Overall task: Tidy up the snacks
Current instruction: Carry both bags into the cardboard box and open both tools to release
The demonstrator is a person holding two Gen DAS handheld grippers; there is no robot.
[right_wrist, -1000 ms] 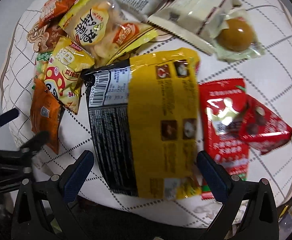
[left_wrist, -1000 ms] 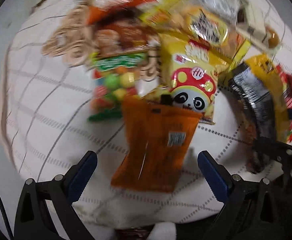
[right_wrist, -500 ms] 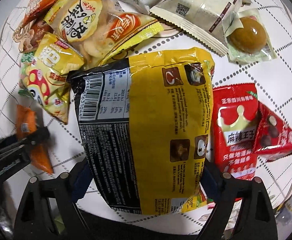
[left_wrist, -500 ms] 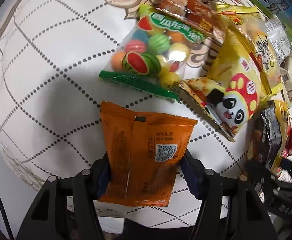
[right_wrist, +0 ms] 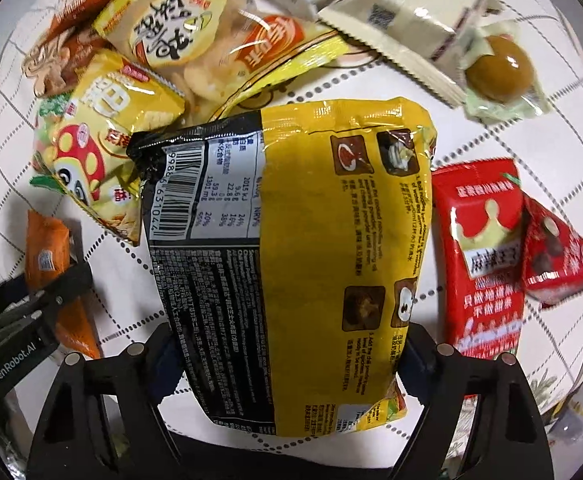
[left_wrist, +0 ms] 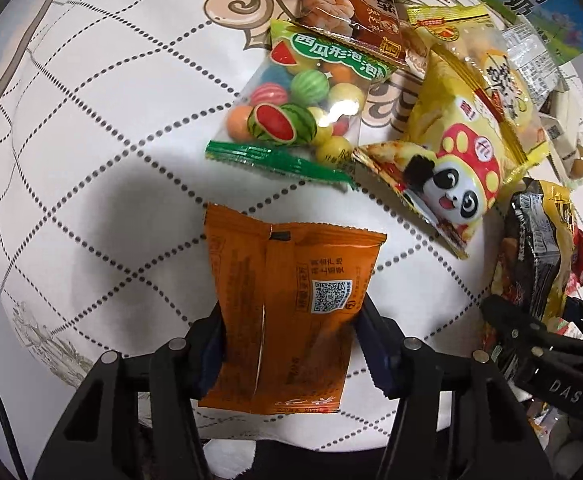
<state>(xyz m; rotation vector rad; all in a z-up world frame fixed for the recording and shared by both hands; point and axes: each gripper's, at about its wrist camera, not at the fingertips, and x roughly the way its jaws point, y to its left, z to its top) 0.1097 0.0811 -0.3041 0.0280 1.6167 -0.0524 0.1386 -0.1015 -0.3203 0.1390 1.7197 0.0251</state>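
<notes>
Packets lie lengthwise between clamped tongs at the table's near edge: left gripper pinches the orange packet, right gripper the yellow noodle bag.

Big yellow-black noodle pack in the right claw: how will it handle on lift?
The noodle pack likely sags: it overhangs far beyond the right claw. Its glossy film looks slippery, so it may slide. Probably light for its size, though the contents could crack if squeezed.
</notes>
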